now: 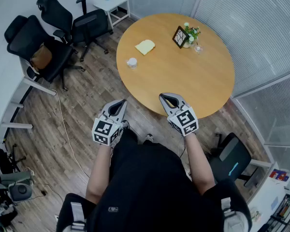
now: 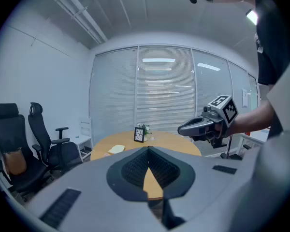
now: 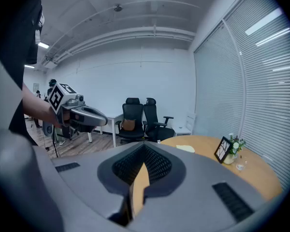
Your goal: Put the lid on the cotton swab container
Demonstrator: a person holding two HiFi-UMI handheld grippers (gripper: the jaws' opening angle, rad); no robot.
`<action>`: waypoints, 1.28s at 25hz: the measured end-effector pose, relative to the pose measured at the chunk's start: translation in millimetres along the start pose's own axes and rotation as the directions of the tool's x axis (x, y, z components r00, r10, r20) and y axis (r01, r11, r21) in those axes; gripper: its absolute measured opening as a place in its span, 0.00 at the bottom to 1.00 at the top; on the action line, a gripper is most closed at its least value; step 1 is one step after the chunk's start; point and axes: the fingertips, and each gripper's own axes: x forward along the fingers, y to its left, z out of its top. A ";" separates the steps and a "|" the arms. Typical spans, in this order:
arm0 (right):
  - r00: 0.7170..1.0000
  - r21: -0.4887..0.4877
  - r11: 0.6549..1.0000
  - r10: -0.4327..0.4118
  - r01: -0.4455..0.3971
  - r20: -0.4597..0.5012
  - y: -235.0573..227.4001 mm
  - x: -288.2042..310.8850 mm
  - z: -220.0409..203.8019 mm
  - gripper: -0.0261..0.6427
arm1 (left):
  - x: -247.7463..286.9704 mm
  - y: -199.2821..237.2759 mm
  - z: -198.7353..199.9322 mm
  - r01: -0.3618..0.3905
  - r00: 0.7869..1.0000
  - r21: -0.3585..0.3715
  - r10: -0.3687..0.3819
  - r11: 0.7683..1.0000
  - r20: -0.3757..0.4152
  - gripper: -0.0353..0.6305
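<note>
**Head view with both gripper views: stance at the round counter**

- **Grippers.** I hold the left gripper and the right gripper side by side ahead of the person's body, both pointing toward the round wooden counter.
  - The right gripper's tips overlap the counter's near rim.
  - The left gripper sits over the wood floor, just off the counter's near-left rim.
- **Jaws.** In each gripper view the jaws are clenched with their tips meeting. They grasp nothing, and only the counter's wood shows through the slit behind the ribbed pads.
- **Task thing.** The cotton swab container, a small pale round pot, stands upright on the counter's left part close to the rim. It is well apart from both grippers. I cannot tell at this size whether it carries its lid.
- **Other items on the counter.**
  - A pale yellow flat piece lies near the container, further in toward the counter's far side.
  - A dark picture frame stands at the counter's far edge, just beside a small pot of flowers.
  - A little clear glass piece sits near the flowers.
- **Surroundings.**
  - Two black office chairs stand on the floor to the counter's left.
  - A wall of closed blinds runs along the counter's right and far sides
</note>
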 end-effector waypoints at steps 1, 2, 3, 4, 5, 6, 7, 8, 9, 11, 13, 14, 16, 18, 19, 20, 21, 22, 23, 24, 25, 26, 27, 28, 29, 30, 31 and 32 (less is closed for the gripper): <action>1.000 -0.001 1.000 0.002 -0.002 0.003 -0.3 0.1 -3.4 0.05 | -0.3 -0.6 0.4 0.001 1.000 0.001 -0.001 1.000 0.000 0.06; 1.000 -0.003 1.000 0.003 -0.003 0.006 -0.3 0.0 -6.0 0.05 | -0.6 -1.2 0.7 0.002 1.000 0.002 -0.002 1.000 0.000 0.06; 1.000 -0.005 1.000 0.005 -0.005 0.007 0.0 -0.1 -7.5 0.05 | -1.0 -1.8 0.9 0.003 1.000 0.002 -0.003 1.000 0.000 0.06; 1.000 -0.007 1.000 0.008 -0.008 0.007 0.8 -0.3 -8.1 0.05 | -1.5 -2.2 0.9 0.003 1.000 0.001 -0.003 1.000 0.000 0.06; 1.000 -0.009 1.000 0.012 -0.012 0.006 1.8 -0.8 -8.3 0.04 | -1.8 -2.5 0.8 0.003 1.000 0.001 -0.003 1.000 0.000 0.06; 1.000 -0.011 1.000 0.017 -0.017 0.007 3.0 -1.5 -8.4 0.05 | -1.9 -2.8 0.8 0.002 1.000 0.002 -0.002 1.000 0.001 0.06; 1.000 -0.012 1.000 0.023 -0.023 0.009 4.2 -2.2 -8.2 0.05 | -1.7 -3.0 1.0 0.002 1.000 0.003 -0.002 1.000 0.001 0.06; 0.999 -0.014 0.999 0.030 -0.029 0.014 5.4 -2.7 -7.7 0.05 | -1.5 -3.2 1.5 0.001 1.000 0.004 -0.001 1.000 0.002 0.06; 0.999 -0.016 0.999 0.035 -0.034 0.018 6.3 -2.9 -7.2 0.05 | -1.2 -3.3 2.1 0.001 1.000 0.006 -0.001 1.000 0.003 0.06; 0.999 -0.018 0.999 0.043 -0.043 0.013 8.3 -2.9 -9.0 0.04 | -1.4 -3.6 2.6 0.001 1.000 0.009 -0.001 1.000 0.004 0.06; 0.999 -0.020 0.998 0.052 -0.052 0.002 11.4 -3.2 -12.5 0.05 | -2.8 -4.4 1.3 0.002 1.000 0.005 -0.002 1.000 0.003 0.06; 0.998 -0.018 0.998 0.055 -0.055 0.002 12.7 -3.5 -13.4 0.05 | -3.6 -4.8 0.3 0.002 1.000 0.003 -0.002 1.000 0.002 0.06; 0.998 -0.002 0.998 0.062 -0.062 0.011 14.6 -4.0 -12.6 0.05 | -5.1 -4.9 -1.7 0.001 1.000 -0.001 -0.001 1.000 -0.001 0.06; 0.998 0.010 0.998 0.065 -0.065 0.016 15.6 -3.9 -11.3 0.05 | -6.1 -4.1 -3.7 -0.001 1.000 -0.005 0.001 1.000 -0.003 0.06; 0.998 0.010 0.998 0.065 -0.065 0.014 15.7 -3.7 -11.7 0.05 | -6.2 -3.8 -4.3 -0.002 1.000 -0.006 0.002 1.000 -0.003 0.06; 0.998 0.007 0.998 0.063 -0.063 0.013 15.6 -3.7 -12.4 0.05 | -6.1 -3.5 -4.7 -0.002 1.000 -0.007 0.002 1.000 -0.003 0.06; 0.998 0.003 0.998 0.060 -0.060 0.011 15.4 -3.7 -13.4 0.05 | -5.8 -3.1 -5.0 -0.002 1.000 -0.008 0.002 1.000 -0.003 0.06; 0.998 -0.002 0.998 0.057 -0.057 0.011 15.2 -3.9 -14.7 0.05 | -5.5 -2.8 -5.5 -0.002 1.000 -0.008 0.002 1.000 -0.003 0.06; 0.999 -0.008 0.999 0.053 -0.053 0.012 14.7 -4.0 -16.0 0.05 | -5.1 -2.6 -6.0 -0.002 1.000 -0.008 0.002 1.000 -0.004 0.06; 0.999 -0.011 0.999 0.049 -0.049 0.015 13.9 -3.9 -17.3 0.05 | -4.3 -2.2 -6.2 -0.002 1.000 -0.008 0.002 1.000 -0.004 0.06; 0.999 -0.010 0.999 0.047 -0.047 0.017 13.0 -3.7 -18.5 0.05 | -3.4 -1.7 -6.1 -0.003 1.000 -0.007 0.003 1.000 -0.003 0.06; 0.999 -0.006 0.999 0.048 -0.048 0.017 12.6 -3.1 -19.7 0.05 | -2.7 -0.9 -5.9 -0.003 1.000 -0.007 0.003 1.000 -0.003 0.06; 0.999 -0.002 0.999 0.050 -0.050 0.014 12.8 -2.1 -21.0 0.05 | -2.4 0.1 -5.7 -0.004 1.000 -0.006 0.004 1.000 -0.003 0.06; 0.999 0.002 0.999 0.053 -0.053 0.009 13.5 -0.4 -22.2 0.05 | -2.6 1.7 -5.9 -0.004 1.000 -0.006 0.004 1.000 -0.004 0.06; 0.998 0.007 0.998 0.055 -0.055 0.004 14.5 2.0 -23.0 0.05 | -3.4 4.0 -6.6 -0.004 1.000 -0.007 0.004 1.000 -0.006 0.06; 0.998 0.011 0.998 0.058 -0.058 -0.001 15.3 5.0 -23.8 0.05 | -4.2 7.0 -7.6 -0.006 1.000 -0.010 0.006 1.000 -0.008 0.06; 0.998 0.013 0.998 0.062 -0.062 -0.005 15.8 8.2 -24.4 0.05 | -4.7 10.6 -8.9 -0.009 1.000 -0.015 0.009 1.000 -0.009 0.06; 0.998 0.012 0.998 0.066 -0.066 -0.010 15.7 11.4 -24.4 0.05 | -4.6 14.6 -10.4 -0.013 1.000 -0.023 0.013 1.000 -0.009 0.06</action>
